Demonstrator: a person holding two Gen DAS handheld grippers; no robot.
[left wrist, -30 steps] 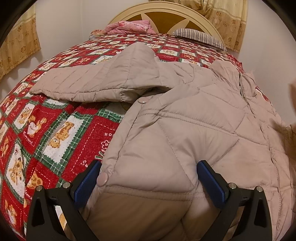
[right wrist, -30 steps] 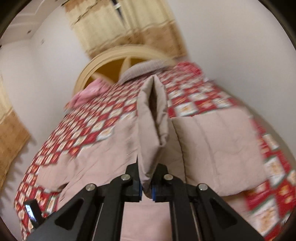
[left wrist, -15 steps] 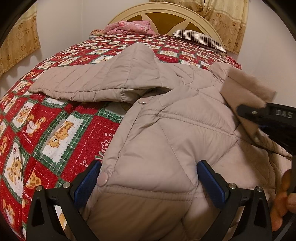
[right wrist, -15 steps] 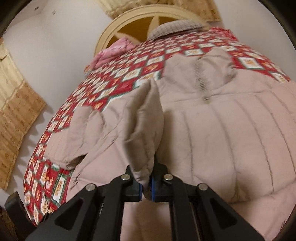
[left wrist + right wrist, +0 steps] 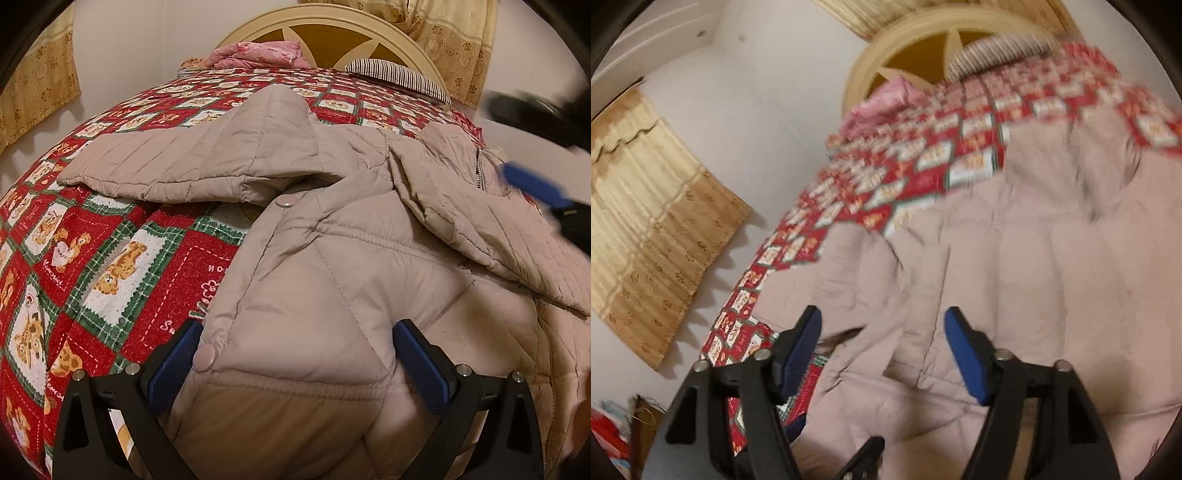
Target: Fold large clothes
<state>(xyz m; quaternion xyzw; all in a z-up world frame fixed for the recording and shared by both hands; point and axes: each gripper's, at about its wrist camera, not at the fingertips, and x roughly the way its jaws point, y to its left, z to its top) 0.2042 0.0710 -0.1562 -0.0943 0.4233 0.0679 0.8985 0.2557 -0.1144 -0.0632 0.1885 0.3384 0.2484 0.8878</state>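
Left wrist view: a beige quilted jacket (image 5: 332, 280) lies spread on a bed covered by a red, green and white bear-print quilt (image 5: 92, 258). One sleeve (image 5: 192, 166) stretches left across the quilt; the other sleeve (image 5: 480, 221) lies folded over the jacket's body at right. The left gripper (image 5: 299, 365) stands with jaws wide apart, a bulge of the jacket's hem between the blue pads; whether they press it cannot be told. A pink bundle (image 5: 258, 55) and a striped pillow (image 5: 399, 75) sit near the headboard (image 5: 332, 22). Right wrist view, blurred: the right gripper (image 5: 882, 350) has just been opening, its jaws parted and hovering over the jacket (image 5: 1015, 277), gripping nothing. A curtain (image 5: 653, 229) hangs at left.
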